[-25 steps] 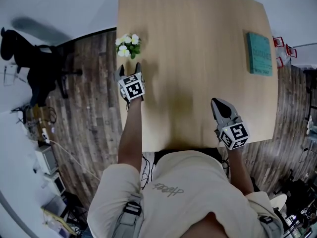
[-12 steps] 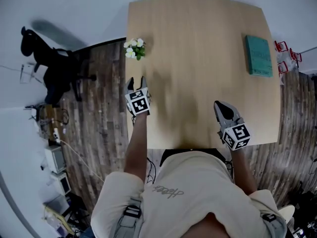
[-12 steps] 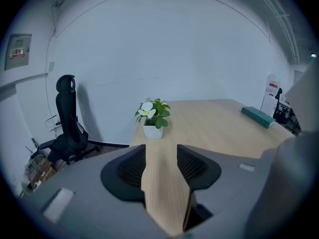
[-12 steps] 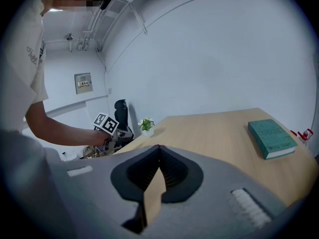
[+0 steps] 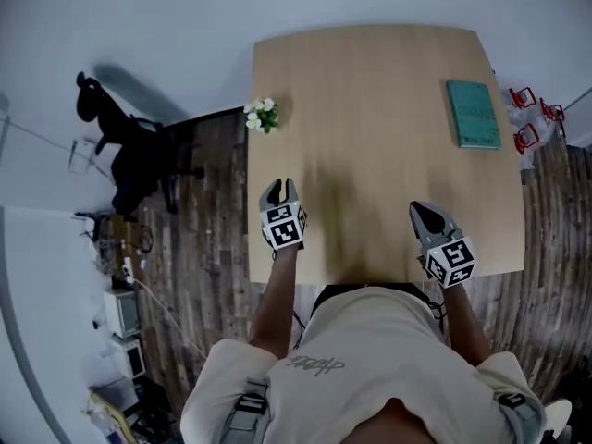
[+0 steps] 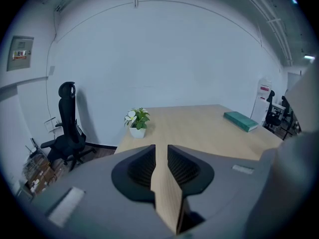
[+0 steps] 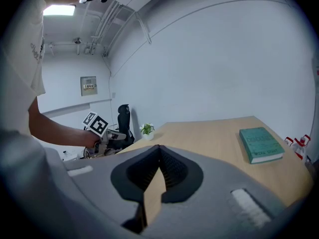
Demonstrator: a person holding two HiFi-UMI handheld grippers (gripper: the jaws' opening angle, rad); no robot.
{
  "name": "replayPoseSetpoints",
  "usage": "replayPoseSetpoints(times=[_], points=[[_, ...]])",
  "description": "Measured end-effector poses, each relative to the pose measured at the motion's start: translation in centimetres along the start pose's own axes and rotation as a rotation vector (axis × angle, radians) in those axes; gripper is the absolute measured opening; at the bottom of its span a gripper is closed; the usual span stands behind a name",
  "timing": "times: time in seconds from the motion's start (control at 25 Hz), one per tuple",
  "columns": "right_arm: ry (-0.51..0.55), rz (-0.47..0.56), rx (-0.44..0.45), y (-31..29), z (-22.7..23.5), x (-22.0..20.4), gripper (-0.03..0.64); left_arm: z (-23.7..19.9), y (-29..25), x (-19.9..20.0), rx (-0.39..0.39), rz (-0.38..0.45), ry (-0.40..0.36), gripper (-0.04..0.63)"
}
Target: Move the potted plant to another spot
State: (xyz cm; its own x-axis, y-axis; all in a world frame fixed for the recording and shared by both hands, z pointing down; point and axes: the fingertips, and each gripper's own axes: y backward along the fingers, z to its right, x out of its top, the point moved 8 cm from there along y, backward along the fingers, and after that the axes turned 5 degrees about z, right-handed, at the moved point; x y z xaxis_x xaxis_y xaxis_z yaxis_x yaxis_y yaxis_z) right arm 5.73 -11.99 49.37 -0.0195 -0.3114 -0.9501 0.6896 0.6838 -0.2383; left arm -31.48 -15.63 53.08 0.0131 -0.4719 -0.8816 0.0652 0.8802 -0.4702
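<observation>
Right hand-held gripper (image 7: 159, 146), seemingly closed, potted plant (image 6: 138, 118), pot (image 6: 137, 132) hidden overhead

On table (image 5: 370, 91): potted plant (image 5: 262, 116) at left edge toward far corner; book (image 5: 473, 113) by right edge, well apart from plant. On floor (image 5: 199, 248) left of table: office chair (image 5: 139, 160), near plant's corner.
</observation>
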Motion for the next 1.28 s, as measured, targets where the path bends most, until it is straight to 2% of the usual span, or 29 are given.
replayPoseSetpoints(times=[0.28, 0.64, 0.84, 1.0, 1.28], points=[[-0.008, 0.029, 0.005, 2.3, 1.1, -0.4, 0.003, 2.7, 3.5, -0.4, -0.008, 0.011, -0.006, 0.024], [-0.022, 0.037, 0.028, 4.7, 3.8, -0.9, 0.003, 6.9, 5.8, 0.9, -0.023, 0.049, -0.028, 0.015], [-0.044, 0.069, 0.02, 5.2, 4.8, -0.3, 0.003, 9.3, 6.6, 2.5, -0.088, 0.085, -0.048, 0.015], [-0.023, 0.122, 0.007, 5.6, 4.8, 1.4, 0.003, 10.6, 6.9, 4.0, -0.138, 0.131, -0.07, 0.015], [-0.006, 0.21, -0.017, 6.4, 4.3, 5.2, 0.003, 11.6, 8.1, 6.9, -0.205, 0.216, -0.049, 0.015]])
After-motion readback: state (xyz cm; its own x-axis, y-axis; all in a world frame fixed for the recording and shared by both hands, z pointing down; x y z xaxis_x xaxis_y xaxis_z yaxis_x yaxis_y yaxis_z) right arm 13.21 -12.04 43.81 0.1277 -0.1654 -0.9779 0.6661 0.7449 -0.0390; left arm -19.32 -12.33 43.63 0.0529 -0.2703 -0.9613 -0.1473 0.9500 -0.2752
